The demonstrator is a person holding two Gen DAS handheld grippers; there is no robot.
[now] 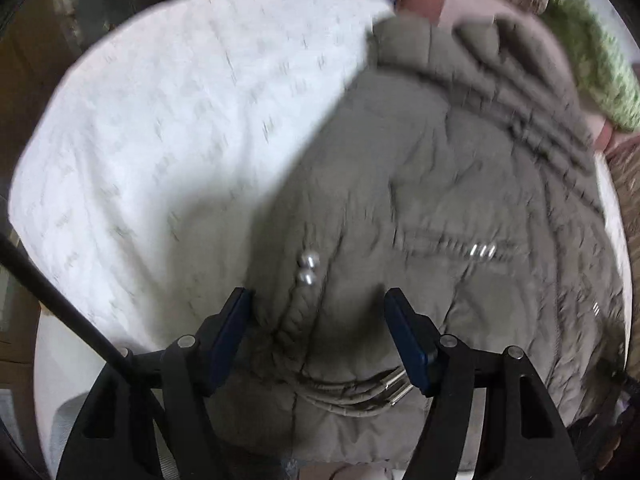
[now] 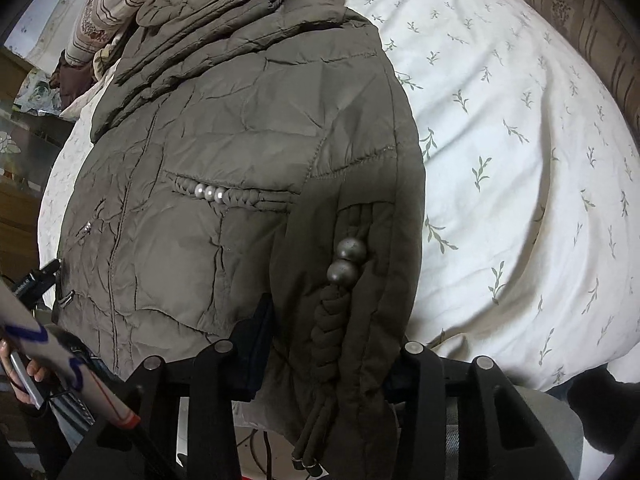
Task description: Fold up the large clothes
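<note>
An olive-grey quilted jacket (image 1: 420, 184) lies on a white bedsheet with a leaf print (image 1: 168, 120). It has braided trim and silver beads (image 1: 308, 268). My left gripper (image 1: 320, 312) is open, its blue-padded fingers (image 1: 230, 328) standing on either side of the jacket's hem and braid. In the right wrist view the jacket (image 2: 240, 120) fills the middle. My right gripper (image 2: 332, 344) has its fingers spread around the sleeve cuff (image 2: 344, 280) with two large beads; whether the pads press the cloth I cannot tell.
Striped pillows (image 2: 108, 4) and a green knit cloth (image 1: 592, 56) lie at the bed's far end. A patterned headboard or sofa edge (image 2: 600, 32) runs along the right. A hand with a marked stick (image 2: 36, 360) shows at lower left.
</note>
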